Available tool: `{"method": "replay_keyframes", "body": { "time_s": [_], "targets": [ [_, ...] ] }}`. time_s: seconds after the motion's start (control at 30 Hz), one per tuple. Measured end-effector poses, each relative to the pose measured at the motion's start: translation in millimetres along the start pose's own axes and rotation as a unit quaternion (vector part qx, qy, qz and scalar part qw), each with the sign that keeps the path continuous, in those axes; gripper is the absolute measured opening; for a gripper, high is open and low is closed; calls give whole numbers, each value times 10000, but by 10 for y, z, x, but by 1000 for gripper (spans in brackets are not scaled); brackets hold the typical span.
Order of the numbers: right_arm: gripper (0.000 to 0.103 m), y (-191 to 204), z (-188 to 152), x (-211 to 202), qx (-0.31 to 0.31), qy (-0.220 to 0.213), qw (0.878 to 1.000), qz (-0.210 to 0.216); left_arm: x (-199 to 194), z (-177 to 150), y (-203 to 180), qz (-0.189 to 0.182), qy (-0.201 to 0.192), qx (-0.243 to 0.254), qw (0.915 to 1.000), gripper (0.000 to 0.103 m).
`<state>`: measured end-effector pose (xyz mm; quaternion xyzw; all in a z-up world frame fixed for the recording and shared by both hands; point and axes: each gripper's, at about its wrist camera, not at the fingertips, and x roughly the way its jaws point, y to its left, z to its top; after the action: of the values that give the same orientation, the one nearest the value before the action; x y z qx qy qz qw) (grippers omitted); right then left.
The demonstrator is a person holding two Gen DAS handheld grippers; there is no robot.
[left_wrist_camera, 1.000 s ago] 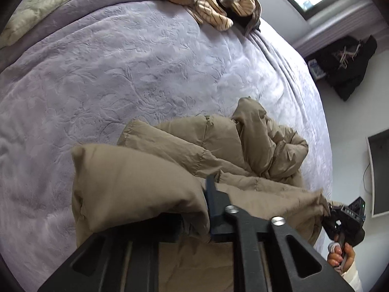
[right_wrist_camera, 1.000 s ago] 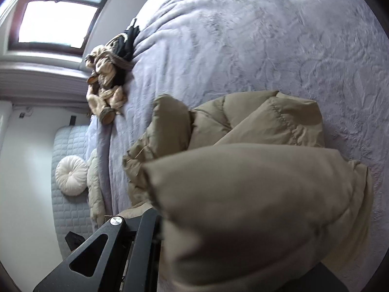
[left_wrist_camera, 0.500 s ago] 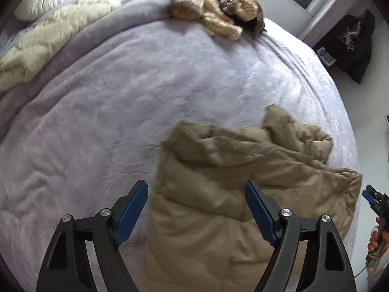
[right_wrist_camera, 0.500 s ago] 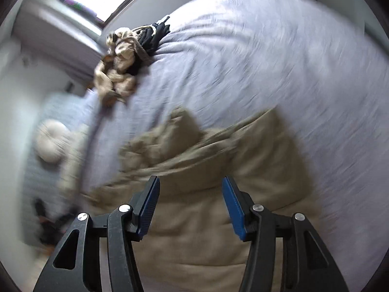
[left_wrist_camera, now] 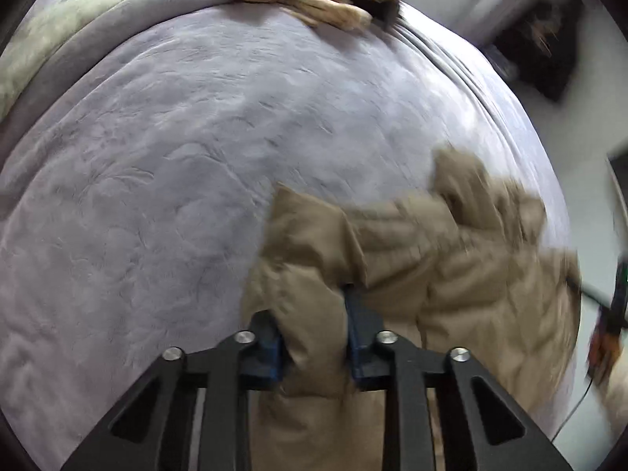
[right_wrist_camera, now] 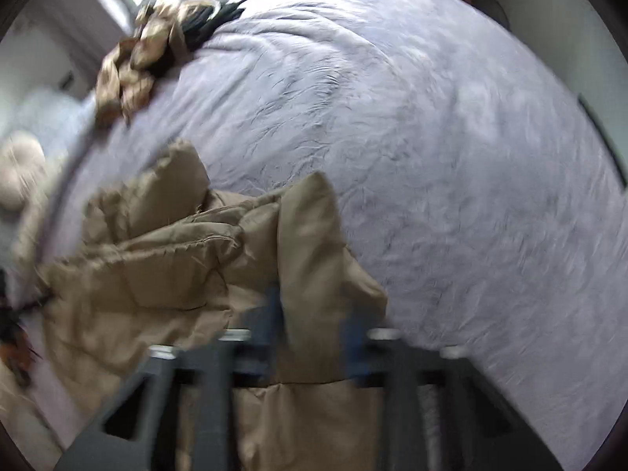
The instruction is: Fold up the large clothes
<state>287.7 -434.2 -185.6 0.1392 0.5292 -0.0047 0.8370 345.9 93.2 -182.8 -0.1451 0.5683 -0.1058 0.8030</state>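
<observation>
Beyond both sets of fingers spreads the lavender bed (left_wrist_camera: 188,165), and on its near edge lies the tan puffer jacket (left_wrist_camera: 451,267), partly doubled over. The left gripper (left_wrist_camera: 314,329) has just been closing and now pinches a padded fold. The right gripper (right_wrist_camera: 314,333) has likewise just closed on a raised flap. This looks like a regrasp for another fold; the next move calls for lifting both pinches together and carrying them across.

A puffy tan coat (left_wrist_camera: 451,274) of smooth cloth is seen. The purple bedspread (left_wrist_camera: 196,157) is soft and matt, with a pressed-in pattern.
</observation>
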Motion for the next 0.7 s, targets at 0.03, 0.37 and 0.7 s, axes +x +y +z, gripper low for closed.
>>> {"method": "replay_keyframes", "body": {
  "time_s": [0.03,0.37,0.7],
  "targets": [
    [14,49,50,38,-110,-35,9998,-172,41,56,67,-53,-69,-310,9995,24],
    [19,-266,155,743,1382,241,9898,-233,642,187,67,946,-29,-716,9929,25],
    [24,-310,58,-1,1574,-654,9834,-624,-432,147,-167,729,-951,-27,9928,25]
  ]
}}
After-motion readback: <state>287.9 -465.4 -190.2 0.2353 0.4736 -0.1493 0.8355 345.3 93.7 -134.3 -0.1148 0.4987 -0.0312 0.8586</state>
